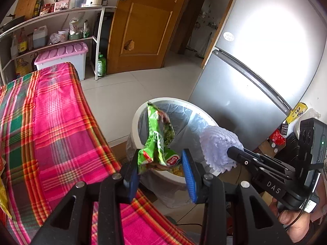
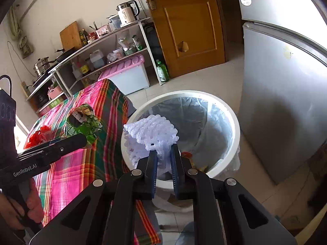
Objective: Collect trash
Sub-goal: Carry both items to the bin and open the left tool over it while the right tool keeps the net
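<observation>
A white trash bin [image 1: 143, 114] with a clear liner stands on the floor beside the table; it also shows in the right wrist view [image 2: 231, 110]. My left gripper [image 1: 161, 163] is open, its blue pads wide apart. A green snack wrapper [image 1: 157, 138] hangs between them against the left pad, over the bin's near rim. In the right wrist view the wrapper [image 2: 81, 120] shows at the left gripper's tip. My right gripper [image 2: 164, 159] is shut on a white foam fruit net [image 2: 151, 130], held over the bin's near-left rim. The net also shows in the left wrist view [image 1: 218, 145].
A table with a pink and green plaid cloth [image 1: 51, 122] lies left of the bin. Red trash [image 2: 38, 134] lies on it. A silver fridge [image 1: 255, 71] stands right of the bin. A shelf [image 1: 61, 20], a pink-lidded box [image 1: 65, 57] and a wooden door [image 1: 147, 24] stand behind.
</observation>
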### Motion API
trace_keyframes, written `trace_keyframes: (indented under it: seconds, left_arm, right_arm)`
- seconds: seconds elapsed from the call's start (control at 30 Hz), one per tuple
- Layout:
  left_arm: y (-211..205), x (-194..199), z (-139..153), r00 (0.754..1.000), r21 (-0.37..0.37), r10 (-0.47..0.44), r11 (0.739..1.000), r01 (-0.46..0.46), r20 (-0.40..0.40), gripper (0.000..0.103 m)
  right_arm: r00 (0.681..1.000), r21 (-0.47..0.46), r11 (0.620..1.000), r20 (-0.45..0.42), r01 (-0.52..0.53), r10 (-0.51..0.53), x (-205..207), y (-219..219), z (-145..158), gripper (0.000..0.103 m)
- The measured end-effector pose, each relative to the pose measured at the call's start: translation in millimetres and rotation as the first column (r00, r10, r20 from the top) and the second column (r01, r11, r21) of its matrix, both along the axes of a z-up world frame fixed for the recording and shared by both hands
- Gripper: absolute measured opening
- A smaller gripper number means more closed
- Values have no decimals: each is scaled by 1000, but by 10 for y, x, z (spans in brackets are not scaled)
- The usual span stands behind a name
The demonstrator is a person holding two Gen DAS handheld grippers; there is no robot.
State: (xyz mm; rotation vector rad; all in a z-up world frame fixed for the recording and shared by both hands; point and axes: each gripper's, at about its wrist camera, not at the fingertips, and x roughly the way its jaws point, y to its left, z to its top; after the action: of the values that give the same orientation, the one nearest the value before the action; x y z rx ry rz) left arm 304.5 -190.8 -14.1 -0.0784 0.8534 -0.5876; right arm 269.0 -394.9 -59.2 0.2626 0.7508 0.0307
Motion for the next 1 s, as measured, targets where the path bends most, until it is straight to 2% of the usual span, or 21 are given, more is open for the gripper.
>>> trace_keyframes:
  seconds: [0.37,0.4,0.5,0.57,0.73,1.0]
  left_arm:
    - [-400,312,-331,993,27,-23,999,27,-119,48]
    - [-419,331,-365,991,28,-25,999,29,-130,50]
    - [-437,343,-424,990,24,-23,999,27,-142,68]
    - [-434,341,-444,989,14,-24,1000,26,-148,68]
    - [-307,318,-372,991,-14,-6,1000,4,-130,68]
    - [36,96,-41,998,-40,41,998,-43,-38,68]
  right_arm:
    - [997,7,999,-50,54,-53,171,-230,-259,16]
    - [997,7,998,-52,56,-56,179,-241,-279,17]
    - [996,10,998,-59,62,-61,198,-265,-324,19]
    - [996,8,998,-60,67,-67,208,-272,-340,20]
    - [997,4,998,-39,62,-61,144,-239,-273,21]
    - [998,-36,999,53,30,-28,-20,-32,97,22]
